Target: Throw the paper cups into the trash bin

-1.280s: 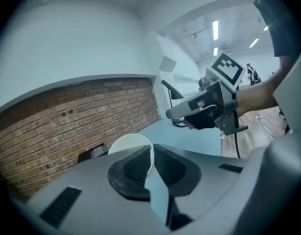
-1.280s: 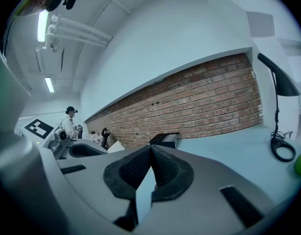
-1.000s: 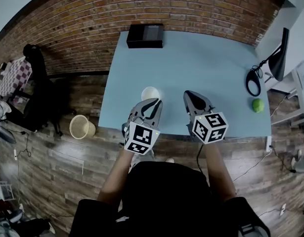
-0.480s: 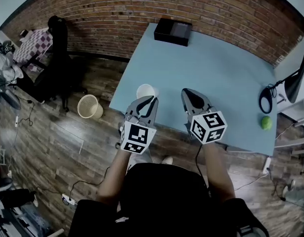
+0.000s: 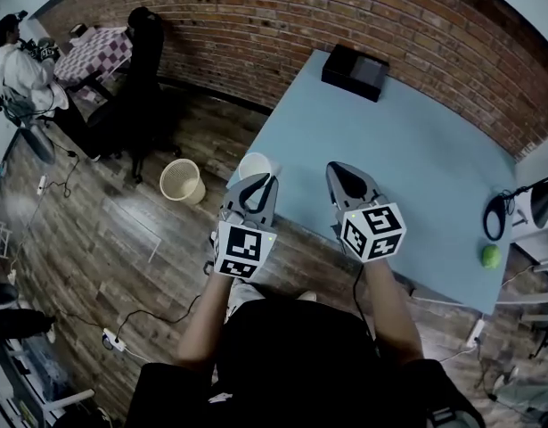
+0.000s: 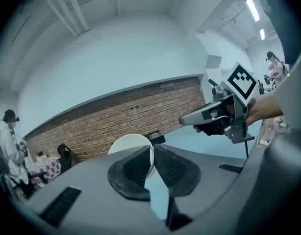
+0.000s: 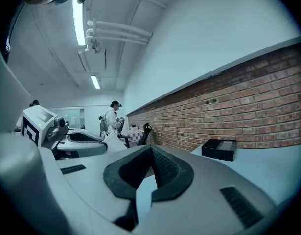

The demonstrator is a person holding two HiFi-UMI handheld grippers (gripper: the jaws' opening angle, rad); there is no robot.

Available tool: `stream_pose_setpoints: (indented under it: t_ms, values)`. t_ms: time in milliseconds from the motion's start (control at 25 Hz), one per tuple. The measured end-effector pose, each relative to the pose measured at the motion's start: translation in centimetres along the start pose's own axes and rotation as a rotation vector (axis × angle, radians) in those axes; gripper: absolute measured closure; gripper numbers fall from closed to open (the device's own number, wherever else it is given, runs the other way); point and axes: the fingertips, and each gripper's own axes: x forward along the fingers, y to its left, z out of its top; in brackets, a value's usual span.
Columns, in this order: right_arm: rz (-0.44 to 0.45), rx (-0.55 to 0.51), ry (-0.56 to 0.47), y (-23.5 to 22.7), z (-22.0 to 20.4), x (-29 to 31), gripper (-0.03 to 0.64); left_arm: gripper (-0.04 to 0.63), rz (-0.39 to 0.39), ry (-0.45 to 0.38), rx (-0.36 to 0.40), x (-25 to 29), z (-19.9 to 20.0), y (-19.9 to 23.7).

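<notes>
A white paper cup [image 5: 258, 165] hangs over the left edge of the light-blue table [image 5: 407, 159], its wall pinched by my left gripper [image 5: 263, 182]. In the left gripper view the cup's round rim [image 6: 129, 147] shows just behind the closed pads [image 6: 151, 150]. My right gripper [image 5: 343, 173] floats beside it over the table, jaws shut [image 7: 151, 150] with nothing between them. The pale wicker trash bin [image 5: 182, 181] stands on the wooden floor, left of the cup and a little below it in the head view.
A black box [image 5: 355, 71] sits at the table's far end by the brick wall. A green ball [image 5: 492, 256] and a black lamp cable [image 5: 503, 217] lie at the right edge. A chair [image 5: 142, 69] and a person [image 5: 20, 61] are far left.
Both grippers have swung left together, the left one carrying the cup from over the table to its left edge. The trash bin now appears closer to the cup.
</notes>
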Motion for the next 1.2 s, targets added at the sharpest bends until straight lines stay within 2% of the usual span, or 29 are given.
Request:
stream_pose_setpoints:
  t_ms: [120,400,880,1200]
  values:
    - [0.047,-0.02,0.004,3.0,0.4,2.6,0.612,0.565,0.041,0.006,0.031,-1.4,-0.8,2.8]
    - [0.127,-0.053,0.015,9.4,1.3,9.3,0.612,0.565,0.119,0.021,-0.011,-5.1,-3.5,10.5]
    - [0.23,-0.082,0.041,20.3,2.0,19.5,0.612,0.565,0.2,0.033,-0.06,-10.7,-7.9,22.8]
    - [0.282,-0.079,0.017,27.1,2.4,24.2,0.612,0.565,0.22,0.038,-0.082,-14.6,-11.2,28.9]
